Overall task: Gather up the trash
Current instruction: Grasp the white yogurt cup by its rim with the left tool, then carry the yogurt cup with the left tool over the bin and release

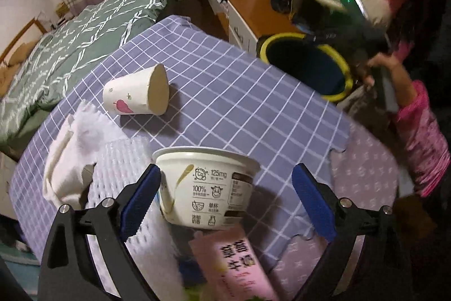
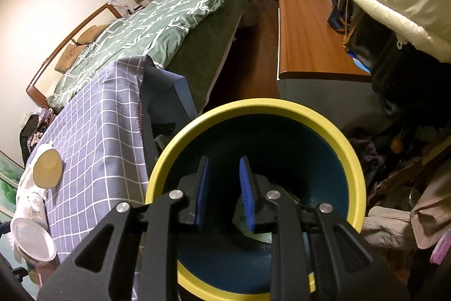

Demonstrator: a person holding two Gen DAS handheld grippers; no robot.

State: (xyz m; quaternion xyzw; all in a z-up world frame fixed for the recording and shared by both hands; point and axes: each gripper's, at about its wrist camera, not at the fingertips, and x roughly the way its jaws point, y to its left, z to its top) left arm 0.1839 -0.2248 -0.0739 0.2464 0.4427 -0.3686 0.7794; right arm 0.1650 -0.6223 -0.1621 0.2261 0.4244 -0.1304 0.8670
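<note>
- Left claw spread around an upright tub on the counter; only this view shows its label.
- Cup lies sideways, base toward the bin.
- Right claw, part-open and empty, hangs over the bin.

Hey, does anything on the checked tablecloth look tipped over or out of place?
Yes. The paper cup lies on its side on the checked tablecloth, base facing the camera. The yogurt tub stands upside down between the left tool's open fingers. No spill shows.
</note>
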